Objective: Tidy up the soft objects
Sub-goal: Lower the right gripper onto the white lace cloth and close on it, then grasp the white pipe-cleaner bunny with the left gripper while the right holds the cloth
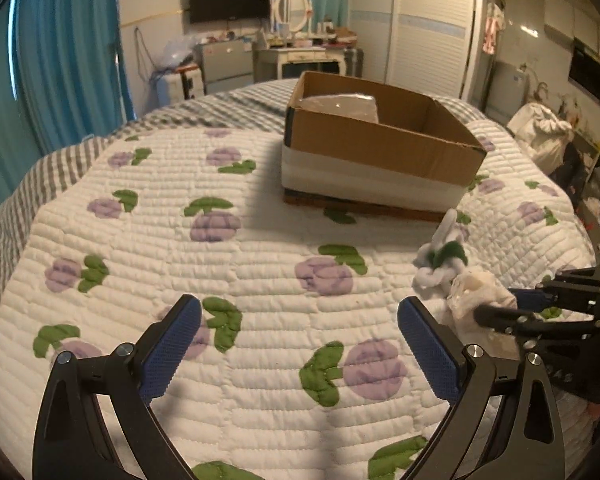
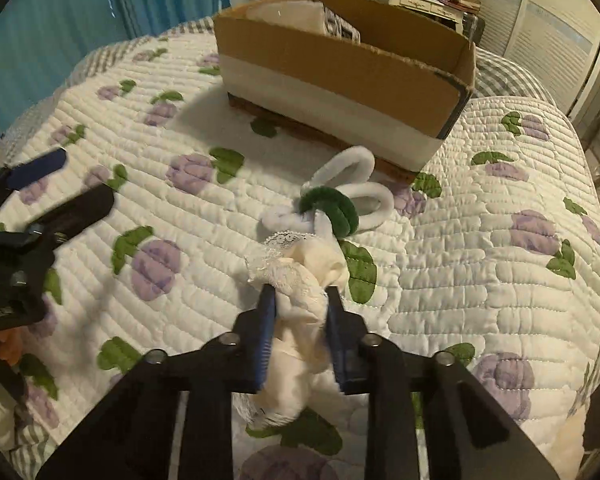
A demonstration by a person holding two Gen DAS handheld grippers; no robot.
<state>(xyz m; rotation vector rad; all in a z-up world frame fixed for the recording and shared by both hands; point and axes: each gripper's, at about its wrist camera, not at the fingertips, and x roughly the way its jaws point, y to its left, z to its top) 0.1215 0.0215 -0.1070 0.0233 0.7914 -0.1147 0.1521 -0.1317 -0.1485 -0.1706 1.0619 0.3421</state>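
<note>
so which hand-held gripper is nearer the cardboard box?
Neither clearly. The right hand-held gripper, pads pressing a white cloth bundle, and the open left hand-held gripper, empty over the quilt, sit similarly short of the cardboard box.

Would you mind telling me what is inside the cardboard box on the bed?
The cardboard box holds a pale wrapped bundle against its far left corner. The near wall hides most of the floor, so anything lying there is unseen.

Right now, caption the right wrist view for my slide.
Right gripper shut on cream lace-trimmed cloth bundle before open cardboard box on floral quilt.
</note>
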